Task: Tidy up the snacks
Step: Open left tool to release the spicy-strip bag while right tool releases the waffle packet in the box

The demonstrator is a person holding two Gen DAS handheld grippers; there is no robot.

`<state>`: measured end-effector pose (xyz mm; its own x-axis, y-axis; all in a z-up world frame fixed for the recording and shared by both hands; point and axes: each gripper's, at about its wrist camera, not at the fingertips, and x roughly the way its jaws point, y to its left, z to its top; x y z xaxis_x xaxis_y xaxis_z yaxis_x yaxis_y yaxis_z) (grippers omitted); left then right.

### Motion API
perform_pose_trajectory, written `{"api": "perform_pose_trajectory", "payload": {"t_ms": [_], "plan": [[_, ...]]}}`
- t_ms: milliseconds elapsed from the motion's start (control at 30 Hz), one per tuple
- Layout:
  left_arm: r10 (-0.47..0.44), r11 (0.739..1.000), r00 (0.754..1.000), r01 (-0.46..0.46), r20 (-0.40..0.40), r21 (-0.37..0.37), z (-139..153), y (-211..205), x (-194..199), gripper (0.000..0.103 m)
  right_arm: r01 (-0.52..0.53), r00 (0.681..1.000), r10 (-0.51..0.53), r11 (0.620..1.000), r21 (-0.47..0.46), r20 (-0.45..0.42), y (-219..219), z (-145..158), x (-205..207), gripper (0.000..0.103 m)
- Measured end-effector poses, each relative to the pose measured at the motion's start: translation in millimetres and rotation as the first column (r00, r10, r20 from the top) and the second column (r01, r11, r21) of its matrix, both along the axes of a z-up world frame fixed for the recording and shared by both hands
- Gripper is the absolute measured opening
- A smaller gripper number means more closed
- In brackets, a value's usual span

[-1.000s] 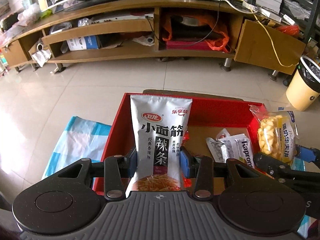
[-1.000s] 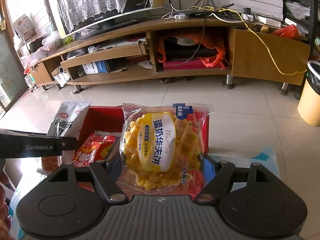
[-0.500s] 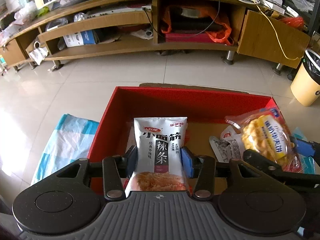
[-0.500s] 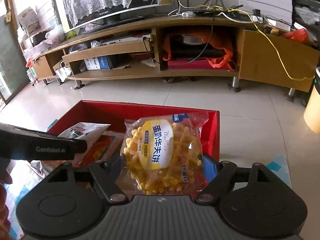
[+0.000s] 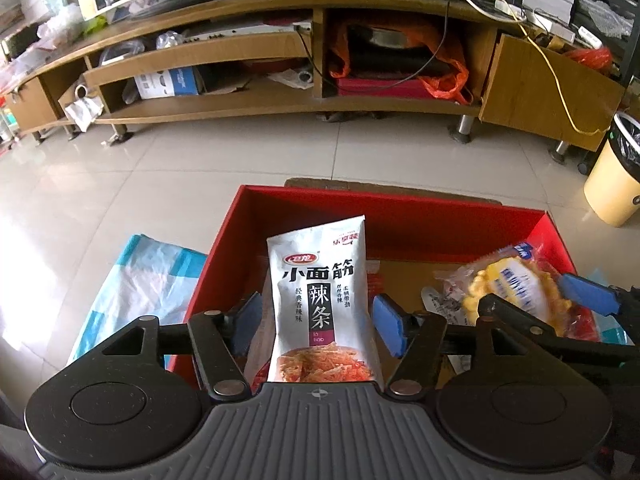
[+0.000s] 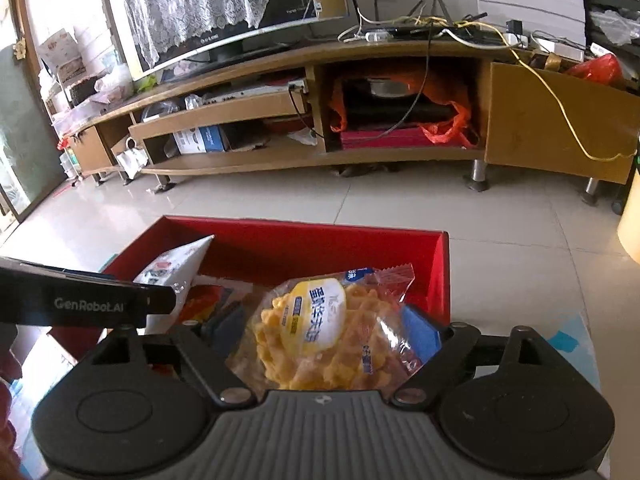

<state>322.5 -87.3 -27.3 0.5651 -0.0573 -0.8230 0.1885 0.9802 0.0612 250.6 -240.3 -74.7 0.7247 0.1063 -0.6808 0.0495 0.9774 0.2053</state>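
**Spotter:** Tiled floor and a long wooden TV stand (image 5: pixel 280 44) fill the upper half of both views. Your work is low in the frame, at the red box (image 5: pixel 400 216) on the cloth-covered surface (image 5: pixel 132 276).

**Checker:** Where are the 2 snacks you carry?

**Spotter:** The silver noodle-strip packet (image 5: pixel 320 280) stands upright at bottom centre of the left view, between your left tongs (image 5: pixel 318 320) and inside the box's left side. Those tongs are opening, and both blue pads stand clear of the packet's edges, so nothing is gripping it. I judge it is propped on what lies beneath.

**Checker:** And the other side?

**Spotter:** The yellow waffle bag (image 6: pixel 320 340) lies tipped forward between your right tongs (image 6: pixel 324 332), low in the right view, over the box's right side. Those tongs are opening too. The wrapper brushes the right-hand pad, but I cannot tell whether either pad presses on it.

**Checker:** Why 1 packet to each side?

**Spotter:** It looks deliberate. You hold each snack over its own side so the 2 tongs do not cross, and they point steeply down so the packets drop only a little. A red packet (image 6: pixel 200 304) and white sachets (image 5: pixel 440 304) already lie on the box floor between them.

**Checker:** Any risk?

**Spotter:** The upright packet may topple once you draw away, so lift out straight.
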Motion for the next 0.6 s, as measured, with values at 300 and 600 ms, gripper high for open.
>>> {"api": "perform_pose_trajectory", "payload": {"t_ms": [300, 600], "plan": [[0.001, 1.0, 1.0, 0.0, 0.006, -0.019, 19.6, 6.7, -12.0, 0.073, 0.027, 0.999, -0.028, 0.999, 0.047, 0.027, -6.2, 17.3, -5.6, 0.081], [-0.002, 0.999, 1.0, 0.002, 0.004, -0.036, 36.6, 19.3, -42.7, 0.075, 0.054, 0.998, -0.054, 0.998, 0.043, 0.009, -8.7, 36.6, -30.0, 0.081]]}}
